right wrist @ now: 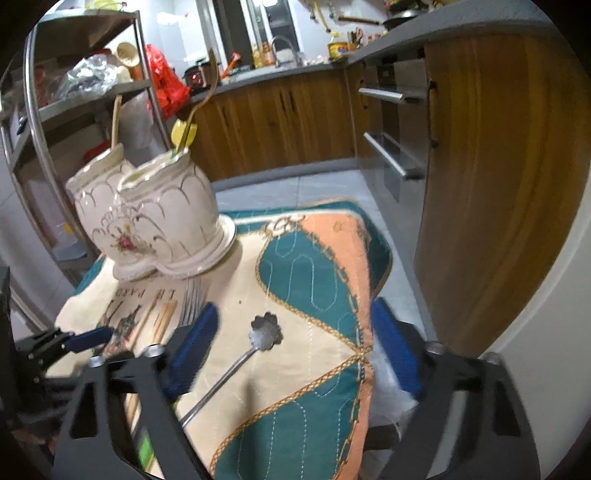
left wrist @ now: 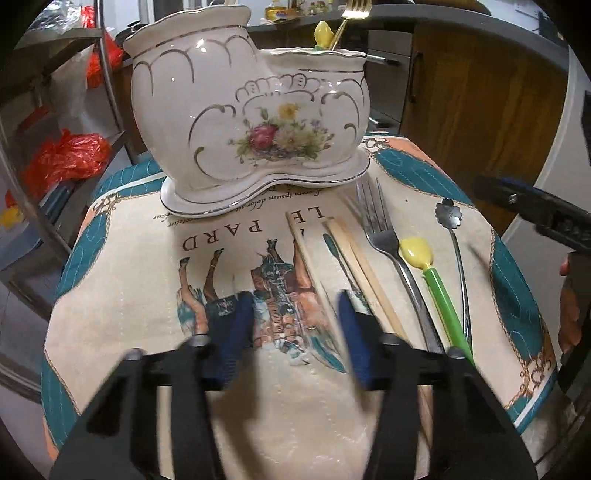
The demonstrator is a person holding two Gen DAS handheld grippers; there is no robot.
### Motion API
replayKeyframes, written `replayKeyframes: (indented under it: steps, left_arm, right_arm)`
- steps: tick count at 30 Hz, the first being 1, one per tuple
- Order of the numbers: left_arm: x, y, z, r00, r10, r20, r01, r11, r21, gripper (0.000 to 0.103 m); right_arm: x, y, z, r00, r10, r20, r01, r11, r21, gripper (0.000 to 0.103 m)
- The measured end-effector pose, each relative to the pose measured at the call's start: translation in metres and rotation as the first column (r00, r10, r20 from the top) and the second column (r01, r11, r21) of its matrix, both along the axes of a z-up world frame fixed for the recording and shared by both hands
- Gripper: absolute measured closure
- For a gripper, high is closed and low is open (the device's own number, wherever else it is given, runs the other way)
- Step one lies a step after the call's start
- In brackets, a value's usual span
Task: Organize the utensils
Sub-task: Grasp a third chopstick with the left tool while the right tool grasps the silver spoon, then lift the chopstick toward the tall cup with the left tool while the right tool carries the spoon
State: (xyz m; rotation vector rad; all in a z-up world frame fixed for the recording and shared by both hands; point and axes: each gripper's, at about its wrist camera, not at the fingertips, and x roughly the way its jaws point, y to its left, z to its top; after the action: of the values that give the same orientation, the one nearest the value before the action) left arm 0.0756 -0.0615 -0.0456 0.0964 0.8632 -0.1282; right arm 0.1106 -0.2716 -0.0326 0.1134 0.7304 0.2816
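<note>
Mat (left wrist: 110,295) print reads "LE PARD", upside down from left wrist view; small script line above it too fine to read

Holder (left wrist: 251,110) at far side of mat, gold fork (left wrist: 351,18) and yellow-tipped utensil (left wrist: 323,35) standing in right cup

Left gripper (left wrist: 295,325) jaws partly apart, lone chopstick (left wrist: 306,258) lying between pads, not pinched

Right of it: chopstick pair (left wrist: 365,266), fork (left wrist: 384,240), tulip spoon (left wrist: 417,253)

Right gripper (right wrist: 291,350) jaws wide, flower spoon (right wrist: 266,332) on mat between them, untouched
</note>
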Motion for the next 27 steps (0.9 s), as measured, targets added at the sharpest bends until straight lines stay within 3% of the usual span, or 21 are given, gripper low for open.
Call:
replayKeyframes:
  steps: [1, 2, 3, 6, 12, 15, 17, 19, 22, 27]
  left_arm:
    - [0.000, 0.001, 0.002, 1.000, -0.011, -0.001, 0.011, 1.000, -0.004, 0.075]
    - [0.000, 0.002, 0.002, 1.000, -0.014, -0.002, 0.014, 1.000, 0.007, 0.096]
    - [0.000, 0.004, 0.002, 1.000, -0.020, -0.003, 0.020, 1.000, 0.018, 0.098]
    - [-0.001, 0.014, 0.004, 0.999, -0.035, -0.011, 0.035, 0.999, 0.008, 0.098]
    - [0.002, 0.025, 0.006, 0.998, -0.056, -0.020, 0.055, 0.998, -0.032, 0.098]
    - [0.004, 0.023, 0.002, 0.997, -0.070, -0.026, 0.070, 0.997, -0.024, 0.098]
    - [0.005, 0.021, 0.001, 0.997, -0.078, -0.015, 0.077, 0.997, -0.011, 0.098]
    - [0.005, 0.021, 0.001, 0.996, -0.084, -0.012, 0.084, 0.996, -0.009, 0.098]
    - [0.005, 0.022, 0.000, 0.995, -0.097, -0.004, 0.097, 0.995, -0.005, 0.098]
    - [0.003, 0.024, 0.001, 0.995, -0.104, 0.003, 0.104, 0.995, -0.004, 0.098]
  right_arm:
    - [0.002, 0.002, -0.003, 1.000, 0.012, -0.017, -0.013, 1.000, -0.013, 0.038]
    - [0.003, 0.004, -0.004, 0.999, 0.022, -0.023, -0.023, 0.999, -0.027, 0.042]
    - [0.004, 0.009, -0.004, 0.999, 0.036, -0.022, -0.038, 0.998, -0.056, 0.044]
    - [0.002, 0.021, -0.006, 0.996, 0.086, -0.003, -0.085, 0.981, -0.172, 0.053]
    - [0.012, 0.033, -0.017, 0.987, 0.151, -0.059, -0.160, 0.968, -0.196, 0.060]
    - [0.016, 0.034, -0.020, 0.981, 0.178, -0.073, -0.188, 0.965, -0.185, 0.065]
    - [0.018, 0.035, -0.019, 0.978, 0.193, -0.076, -0.203, 0.964, -0.171, 0.076]
    - [0.018, 0.035, -0.017, 0.978, 0.193, -0.075, -0.203, 0.964, -0.170, 0.079]
    - [0.017, 0.033, -0.015, 0.978, 0.197, -0.065, -0.205, 0.968, -0.146, 0.095]
    - [0.009, 0.025, -0.001, 0.980, 0.199, -0.016, -0.200, 0.975, -0.098, 0.097]
